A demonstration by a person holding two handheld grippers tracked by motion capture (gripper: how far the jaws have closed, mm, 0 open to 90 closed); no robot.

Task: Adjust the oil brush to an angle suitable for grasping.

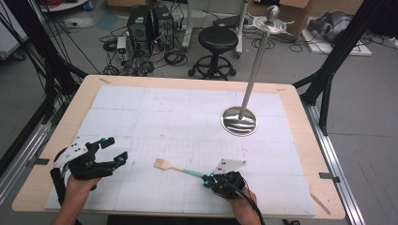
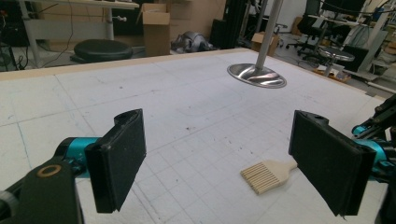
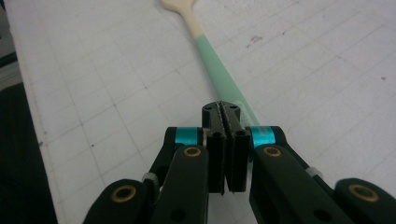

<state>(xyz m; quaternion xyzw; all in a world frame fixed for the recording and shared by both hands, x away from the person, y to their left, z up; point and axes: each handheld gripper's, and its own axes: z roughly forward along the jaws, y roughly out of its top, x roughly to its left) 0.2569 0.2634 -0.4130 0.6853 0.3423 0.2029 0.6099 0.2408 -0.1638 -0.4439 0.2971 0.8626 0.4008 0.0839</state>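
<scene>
The brush [image 1: 179, 168] is lying flat on the white mat [image 1: 141, 108], near the front edge, and the end of its green handle is pinched between the fully closed jaws of the right gripper [image 1: 207, 179]. The left gripper [image 1: 114, 150] is held wide open and empty at the mat's left side. For a clean lift, the handle should be kept level so the bristle head is not dragged, and the metal stand [image 1: 239, 120] should be avoided.
</scene>
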